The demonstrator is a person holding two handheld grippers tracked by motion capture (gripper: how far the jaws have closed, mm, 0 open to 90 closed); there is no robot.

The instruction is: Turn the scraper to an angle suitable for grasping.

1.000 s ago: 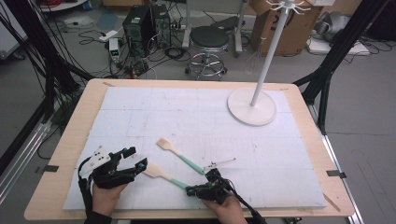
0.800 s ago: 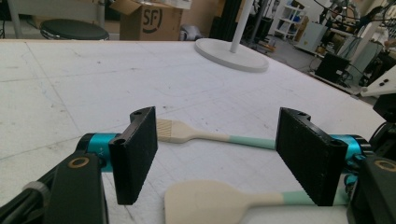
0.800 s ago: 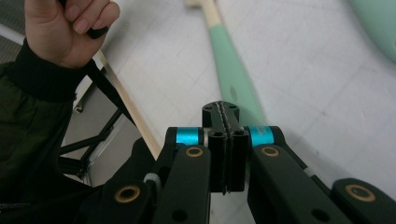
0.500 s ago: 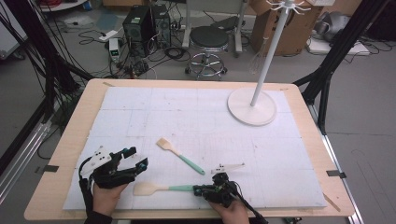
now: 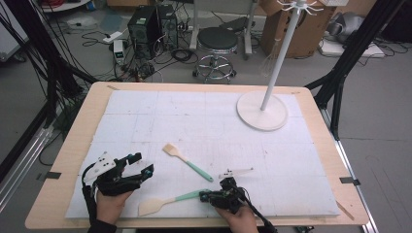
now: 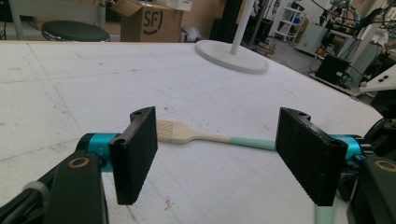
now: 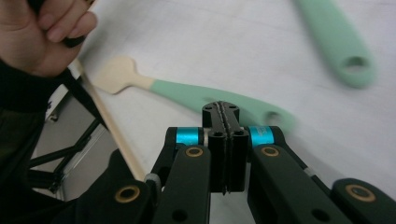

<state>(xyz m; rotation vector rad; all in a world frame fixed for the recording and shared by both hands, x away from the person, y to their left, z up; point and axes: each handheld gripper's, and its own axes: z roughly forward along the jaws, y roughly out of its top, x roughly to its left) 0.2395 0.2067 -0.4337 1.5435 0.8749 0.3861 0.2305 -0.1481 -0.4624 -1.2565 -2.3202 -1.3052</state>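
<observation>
Right gripper (image 7: 223,109): jaws pressed flat together, nothing btwn them, tips just at the mint handle of a spatula (image 7: 187,95) w/ a pale wooden blade. In the high view the right gripper (image 5: 218,196) sits at the near tabletop edge, touching or almost touching that handle's end; can't tell which. The spatula (image 5: 167,201) lies flat, blade toward the person's left.

Left gripper (image 6: 224,149): jaws wide apart, holding nothing, hovering low over the pad. Between them, farther off, lies a brush (image 6: 196,135) w/ pale bristles, wooden neck & mint handle. High view shows the left gripper (image 5: 131,172) near the front left corner, brush (image 5: 187,162) mid-pad, apart from both grippers and from the spatula.

Step, as judged: closed right jaws look to be nudging or lining up the spatula by its handle, not gripping it. Next move likely calls for opening those jaws & straddling the handle to lift it, or the left gripper closing in on the blade end.

Surface: white padded mat (image 5: 204,121) on a light wood tabletop (image 5: 73,141). Far right stands a white coat-rack-style stand (image 5: 262,109) on a round base. Beyond: stool (image 5: 216,41), cardboard box, cables, electronics on a grey floor.
</observation>
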